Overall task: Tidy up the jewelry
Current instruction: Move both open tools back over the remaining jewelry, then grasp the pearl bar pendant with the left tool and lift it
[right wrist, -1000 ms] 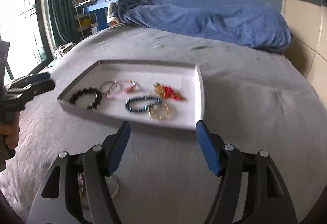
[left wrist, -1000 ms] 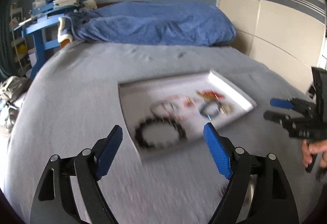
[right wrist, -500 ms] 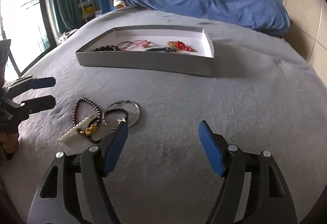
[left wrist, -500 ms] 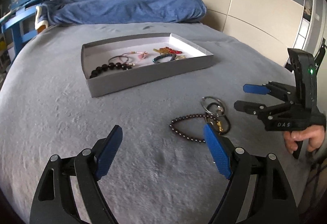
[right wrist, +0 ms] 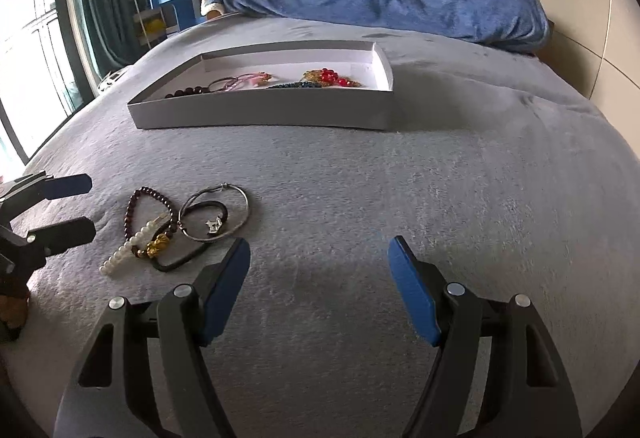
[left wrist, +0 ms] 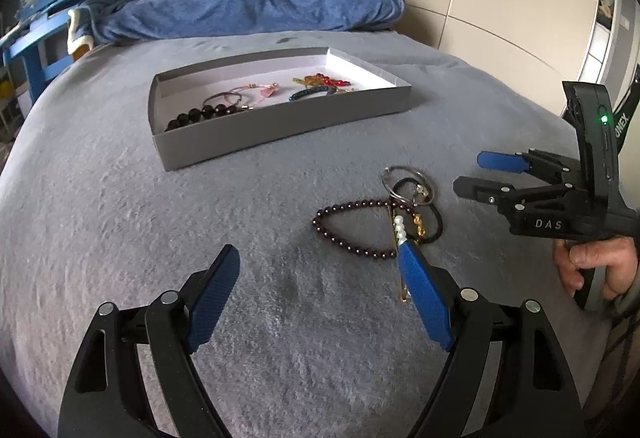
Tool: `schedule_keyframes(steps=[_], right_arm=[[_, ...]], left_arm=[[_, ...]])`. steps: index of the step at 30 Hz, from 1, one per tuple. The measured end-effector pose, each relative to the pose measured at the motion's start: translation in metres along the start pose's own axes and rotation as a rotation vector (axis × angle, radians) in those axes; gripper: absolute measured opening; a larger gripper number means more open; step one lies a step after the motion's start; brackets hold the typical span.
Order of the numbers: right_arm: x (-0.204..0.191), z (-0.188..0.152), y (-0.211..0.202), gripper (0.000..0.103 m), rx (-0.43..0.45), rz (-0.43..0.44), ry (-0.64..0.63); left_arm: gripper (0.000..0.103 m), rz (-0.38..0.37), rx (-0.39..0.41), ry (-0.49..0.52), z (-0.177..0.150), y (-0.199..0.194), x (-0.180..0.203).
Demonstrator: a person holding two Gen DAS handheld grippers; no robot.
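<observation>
Both jaws wide apart, holding nothing.

Black skeletal left gripper [left wrist: 316, 292] with blue textured pads, silver pivot screws, right gripper [left wrist: 474, 172] marked "DAS", green light, bare-skinned hand [left wrist: 592, 264]

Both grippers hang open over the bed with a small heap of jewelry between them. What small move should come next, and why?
Probably ease the left gripper forward and right onto the dark red bead bracelet. It lies loose on the blanket, at the edge of the heap nearest that gripper, and its jaws are open and empty. The gray tray already holds other pieces.
</observation>
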State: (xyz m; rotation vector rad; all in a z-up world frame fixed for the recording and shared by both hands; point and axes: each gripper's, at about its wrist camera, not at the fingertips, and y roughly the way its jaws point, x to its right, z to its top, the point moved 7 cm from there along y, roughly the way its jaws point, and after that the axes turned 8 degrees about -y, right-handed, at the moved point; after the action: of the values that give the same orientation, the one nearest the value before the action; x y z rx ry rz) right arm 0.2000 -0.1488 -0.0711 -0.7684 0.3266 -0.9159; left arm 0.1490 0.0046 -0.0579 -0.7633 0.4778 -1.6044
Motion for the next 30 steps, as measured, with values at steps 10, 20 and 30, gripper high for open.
schedule_keyframes(steps=[10, 20, 30], right_arm=[[0.005, -0.001, 0.001, 0.071, 0.006, -0.007, 0.023], [0.008, -0.001, 0.001, 0.071, 0.002, -0.004, 0.043], [0.008, -0.002, 0.002, 0.071, 0.001, 0.003, 0.050]], left_arm=[[0.082, 0.000, -0.017, 0.004, -0.002, 0.004, 0.006], [0.082, -0.032, -0.053, -0.005, 0.001, 0.016, 0.010], [0.064, -0.089, -0.052, -0.065, 0.006, 0.019, 0.013]])
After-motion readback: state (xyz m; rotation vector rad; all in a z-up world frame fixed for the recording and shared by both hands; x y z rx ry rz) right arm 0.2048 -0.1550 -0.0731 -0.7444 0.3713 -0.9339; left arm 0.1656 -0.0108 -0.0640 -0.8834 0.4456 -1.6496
